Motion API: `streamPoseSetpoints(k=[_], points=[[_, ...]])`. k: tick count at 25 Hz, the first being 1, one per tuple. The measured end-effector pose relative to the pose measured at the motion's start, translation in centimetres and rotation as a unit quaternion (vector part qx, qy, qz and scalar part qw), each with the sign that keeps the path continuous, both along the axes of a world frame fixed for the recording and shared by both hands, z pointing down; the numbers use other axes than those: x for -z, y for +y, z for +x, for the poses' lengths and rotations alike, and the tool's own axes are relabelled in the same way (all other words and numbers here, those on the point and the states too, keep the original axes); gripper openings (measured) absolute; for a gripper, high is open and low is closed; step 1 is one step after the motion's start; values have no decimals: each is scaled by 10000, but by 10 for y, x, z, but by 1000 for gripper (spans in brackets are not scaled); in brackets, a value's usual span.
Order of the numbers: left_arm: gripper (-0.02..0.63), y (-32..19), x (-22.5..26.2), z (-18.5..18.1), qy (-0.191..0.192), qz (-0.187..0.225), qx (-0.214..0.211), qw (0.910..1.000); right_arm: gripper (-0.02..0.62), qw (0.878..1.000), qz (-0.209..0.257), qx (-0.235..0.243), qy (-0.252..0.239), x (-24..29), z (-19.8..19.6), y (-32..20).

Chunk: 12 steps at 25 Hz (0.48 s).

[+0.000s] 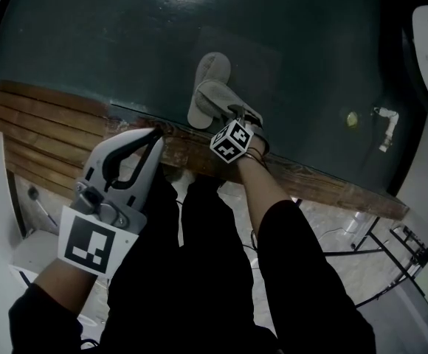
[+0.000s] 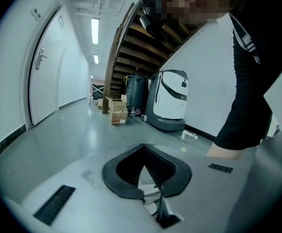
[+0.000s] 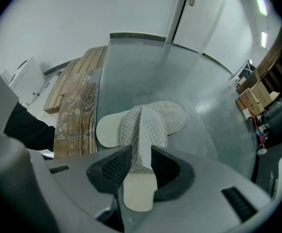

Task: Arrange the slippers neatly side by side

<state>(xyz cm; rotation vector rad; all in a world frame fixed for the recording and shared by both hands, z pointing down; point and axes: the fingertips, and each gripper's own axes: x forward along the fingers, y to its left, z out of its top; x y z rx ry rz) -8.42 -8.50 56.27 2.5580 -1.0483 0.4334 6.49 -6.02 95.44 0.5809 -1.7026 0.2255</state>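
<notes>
The right gripper [image 3: 140, 155] pinches one quilted slipper [image 3: 143, 127] by its end. It hangs over the other slipper [image 3: 107, 130] just beyond the wooden boards [image 3: 75, 110], likely to be set alongside. The left gripper [image 2: 142, 148], jaws together and empty, hovers by the boards.

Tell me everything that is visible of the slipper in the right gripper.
The slipper looks pale grey, with a quilted fabric upper and a smooth cream insole at the heel. The right gripper is shut on it near the upper's edge. Its toe points away, overlapping the second slipper on the dark floor.
</notes>
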Motion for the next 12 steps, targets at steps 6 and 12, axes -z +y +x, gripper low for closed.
streamPoseSetpoints(k=[6,12], points=[[0,3,-21,-7,-64,-57,14,10000,100,9997,-26,21,234,-26,1,-2],[0,-5,-26,-4,-13,-28,66,10000,97,9988,49,-84,474,-39,10,-9]])
